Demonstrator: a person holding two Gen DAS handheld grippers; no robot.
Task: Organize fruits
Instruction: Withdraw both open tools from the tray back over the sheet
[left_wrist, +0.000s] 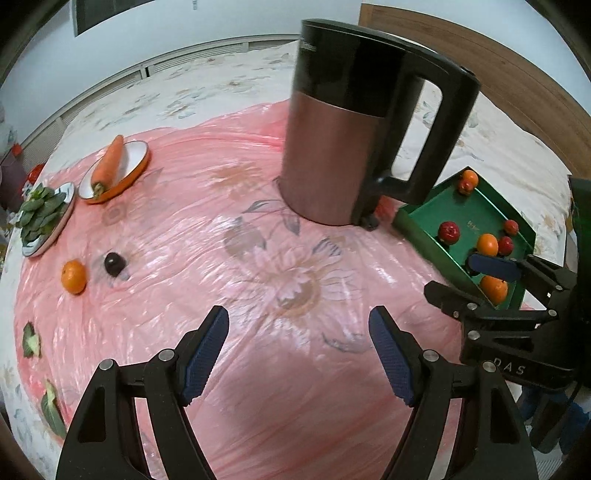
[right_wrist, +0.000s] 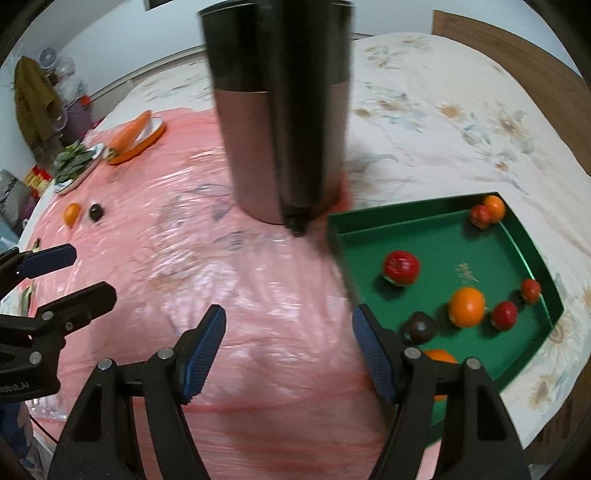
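Observation:
A green tray (right_wrist: 443, 240) at the right holds several fruits: red apples (right_wrist: 401, 267), oranges (right_wrist: 467, 306) and a dark plum (right_wrist: 420, 327). Loose on the pink cloth at the left lie one orange (left_wrist: 74, 276) and a dark plum (left_wrist: 113, 263). My left gripper (left_wrist: 299, 325) hovers open over the middle of the cloth with nothing between its fingers. My right gripper (right_wrist: 290, 321) is open and empty too, just left of the tray's near corner. Each gripper shows in the other's view: the right gripper (left_wrist: 469, 280) by the tray, the left gripper (right_wrist: 77, 275) at the left edge.
A tall kettle (left_wrist: 351, 129) with a black handle stands on the cloth beside the tray. At the far left an orange-rimmed plate (left_wrist: 138, 162) carries a carrot (left_wrist: 109, 162), and another plate (left_wrist: 48, 236) holds greens (left_wrist: 38, 212). Leaf scraps (left_wrist: 31, 339) lie near the left edge.

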